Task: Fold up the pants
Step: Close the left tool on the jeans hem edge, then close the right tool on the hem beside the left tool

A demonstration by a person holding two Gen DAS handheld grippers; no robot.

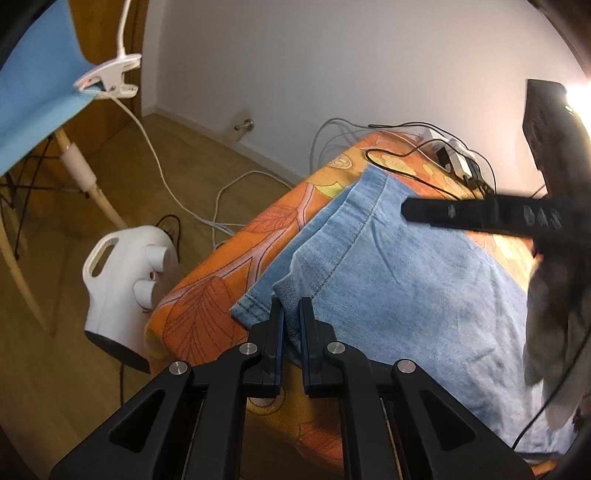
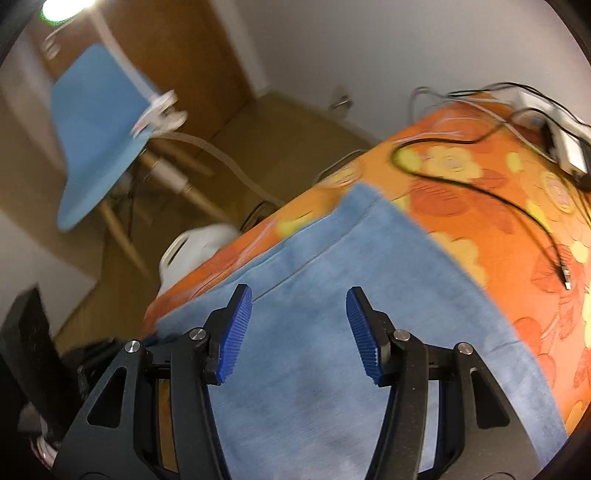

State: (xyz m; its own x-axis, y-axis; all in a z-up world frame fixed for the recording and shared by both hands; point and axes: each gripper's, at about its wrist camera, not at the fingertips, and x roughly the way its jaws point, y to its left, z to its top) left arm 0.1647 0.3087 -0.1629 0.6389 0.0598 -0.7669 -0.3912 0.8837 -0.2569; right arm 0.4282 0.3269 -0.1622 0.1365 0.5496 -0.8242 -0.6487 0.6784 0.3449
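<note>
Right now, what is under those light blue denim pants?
The light blue denim pants lie on an orange flowered tablecloth. What the pants cover cannot be seen.

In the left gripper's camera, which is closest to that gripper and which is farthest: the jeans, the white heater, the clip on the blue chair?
From the left gripper:
1. Jeans, pinched between its fingers.
2. White heater, on the floor to its left.
3. White clip, up on the blue chair, far left.

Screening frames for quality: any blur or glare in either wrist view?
Left wrist: sharp; lamp glare blows out the upper right, and the right gripper crossing the jeans is smeared. Right wrist: motion blur throughout, chair and jeans edges soft; lamp flare top left.
</note>
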